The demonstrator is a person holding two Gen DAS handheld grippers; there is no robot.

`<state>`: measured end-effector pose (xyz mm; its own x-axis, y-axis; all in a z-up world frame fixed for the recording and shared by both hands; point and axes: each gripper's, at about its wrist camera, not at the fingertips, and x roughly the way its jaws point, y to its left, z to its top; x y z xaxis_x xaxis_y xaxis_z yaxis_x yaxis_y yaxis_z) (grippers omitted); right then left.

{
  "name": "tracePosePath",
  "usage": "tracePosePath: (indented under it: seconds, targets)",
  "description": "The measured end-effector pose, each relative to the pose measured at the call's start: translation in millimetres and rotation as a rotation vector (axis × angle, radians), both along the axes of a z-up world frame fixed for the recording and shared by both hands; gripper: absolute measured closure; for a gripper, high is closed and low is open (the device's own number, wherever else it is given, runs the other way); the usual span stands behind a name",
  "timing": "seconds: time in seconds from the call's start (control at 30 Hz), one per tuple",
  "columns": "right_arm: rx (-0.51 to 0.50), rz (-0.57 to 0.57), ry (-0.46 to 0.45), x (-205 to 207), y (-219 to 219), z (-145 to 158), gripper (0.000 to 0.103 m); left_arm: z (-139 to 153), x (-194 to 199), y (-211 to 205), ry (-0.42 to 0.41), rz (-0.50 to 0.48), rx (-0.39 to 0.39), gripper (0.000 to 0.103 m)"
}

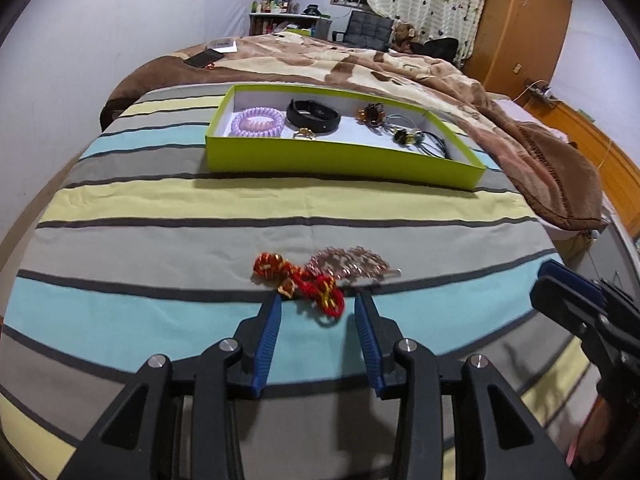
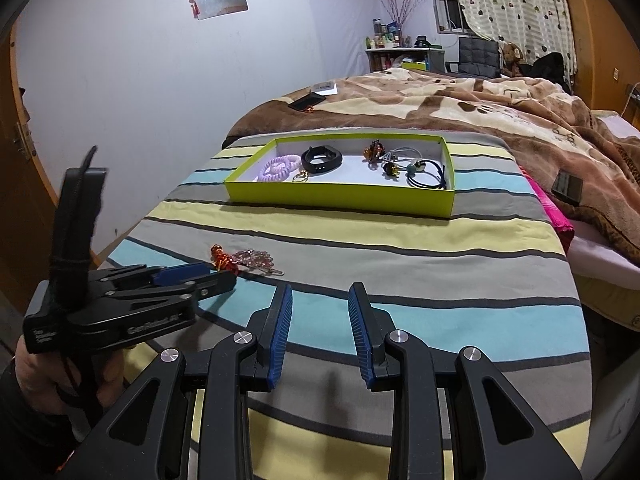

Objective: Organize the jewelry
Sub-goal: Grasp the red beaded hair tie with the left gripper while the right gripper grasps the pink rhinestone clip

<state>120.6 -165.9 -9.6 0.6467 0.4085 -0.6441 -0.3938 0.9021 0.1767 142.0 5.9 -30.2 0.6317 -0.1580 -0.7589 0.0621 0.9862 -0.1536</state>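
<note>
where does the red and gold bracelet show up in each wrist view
Left wrist view: the red and gold bracelet lies low centre on the striped cover, just ahead of the open left gripper.
Right wrist view: it sits at middle left, just past the left gripper's tip.
Shared landmark: the green tray lies farther back in both views.

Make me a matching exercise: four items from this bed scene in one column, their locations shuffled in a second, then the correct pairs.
Items
1. purple spiral hair tie
2. black band
3. red knotted cord
4. dark hair elastics

Places
A. tray's right end
B. on the striped sheet, between the left gripper's fingers
C. tray's left end
D. in the green tray, just right of the purple tie

Pairs: 1-C, 2-D, 3-B, 4-A
</note>
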Motion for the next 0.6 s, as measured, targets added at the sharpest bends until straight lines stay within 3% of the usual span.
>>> tracePosePath:
  seconds: [0.3, 0.6]
  targets:
    - [-0.031, 0.042, 0.000, 9, 11, 0, 0.073, 2, -4, 30, 0.007, 0.078, 0.012, 0.063]
    - [-0.140, 0.201, 0.017, 31, 46, -12, 0.073, 2, 0, 55, 0.007, 0.102, 0.020, 0.063]
